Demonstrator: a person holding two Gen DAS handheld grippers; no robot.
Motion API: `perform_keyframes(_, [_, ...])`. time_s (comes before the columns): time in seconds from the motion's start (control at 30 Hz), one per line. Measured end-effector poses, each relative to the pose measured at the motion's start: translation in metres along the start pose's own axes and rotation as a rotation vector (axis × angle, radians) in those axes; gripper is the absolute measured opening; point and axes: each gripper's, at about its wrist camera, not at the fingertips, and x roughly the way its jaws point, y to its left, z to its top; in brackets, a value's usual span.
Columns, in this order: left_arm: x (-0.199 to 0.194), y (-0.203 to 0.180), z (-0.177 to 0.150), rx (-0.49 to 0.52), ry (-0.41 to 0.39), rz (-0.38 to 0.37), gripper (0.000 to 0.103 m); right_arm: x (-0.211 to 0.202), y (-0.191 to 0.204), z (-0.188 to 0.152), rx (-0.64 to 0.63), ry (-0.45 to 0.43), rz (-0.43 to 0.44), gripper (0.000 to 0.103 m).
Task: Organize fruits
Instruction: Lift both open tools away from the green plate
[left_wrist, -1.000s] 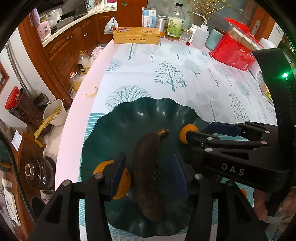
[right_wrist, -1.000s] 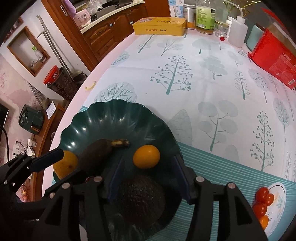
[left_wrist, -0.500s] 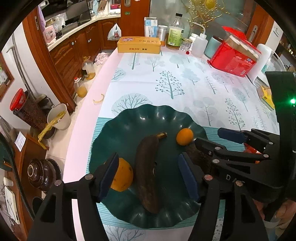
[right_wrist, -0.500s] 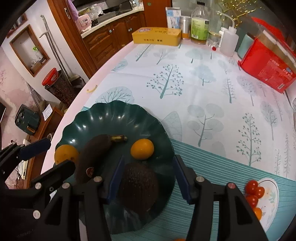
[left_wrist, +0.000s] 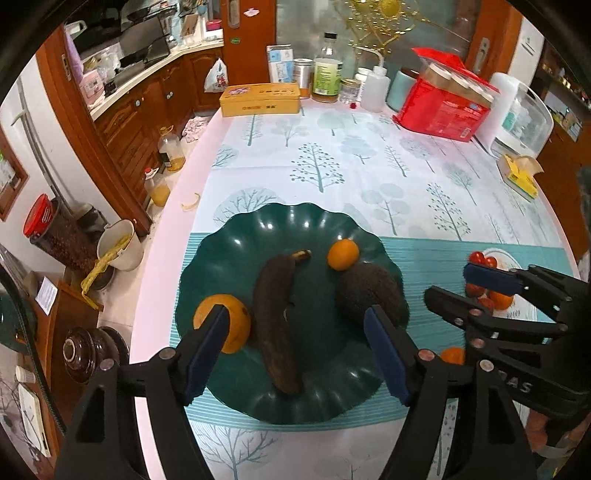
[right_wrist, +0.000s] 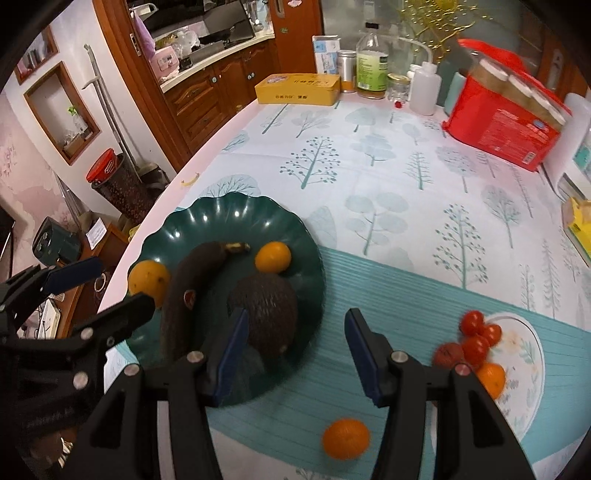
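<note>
The left gripper (left_wrist: 297, 350) has just been opening its jaws and now stands wide with nothing pinched; beyond its fingers lies the blackened banana (left_wrist: 275, 321), loose on the green dish (left_wrist: 229, 254), with a large orange (left_wrist: 223, 323) past the left finger and the dark avocado (left_wrist: 373, 295) just ahead of the right one. A small orange (left_wrist: 343, 254) sits further out, near the banana's stem. The right gripper (right_wrist: 293, 350) is parted and empty — its left finger is over the dish rim by the avocado, its right finger over the striped mat (right_wrist: 388, 295). Nearer than its jaws a tangerine (right_wrist: 345, 438) lies on the mat; off to the right, cherry tomatoes (right_wrist: 476, 332) crowd a white plate (right_wrist: 524, 354).
</note>
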Motion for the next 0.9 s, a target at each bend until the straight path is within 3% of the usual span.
perform_keyframes(0.43, [-0.014, -0.072, 0.008, 0.121, -0.022, -0.078, 0.074, -0.063, -0.053, -0.036, 0.111, -0.081, -0.052, 0.055])
perform_keyframes(0.73, [-0.017, -0.127, 0.015, 0.192, -0.031, -0.11, 0.077, -0.118, -0.104, -0.045, 0.159, -0.193, -0.155, 0.055])
perform_keyframes(0.9, [-0.009, -0.151, 0.013, 0.198, -0.003, -0.105, 0.077, -0.124, -0.137, -0.049, 0.159, -0.206, -0.22, 0.055])
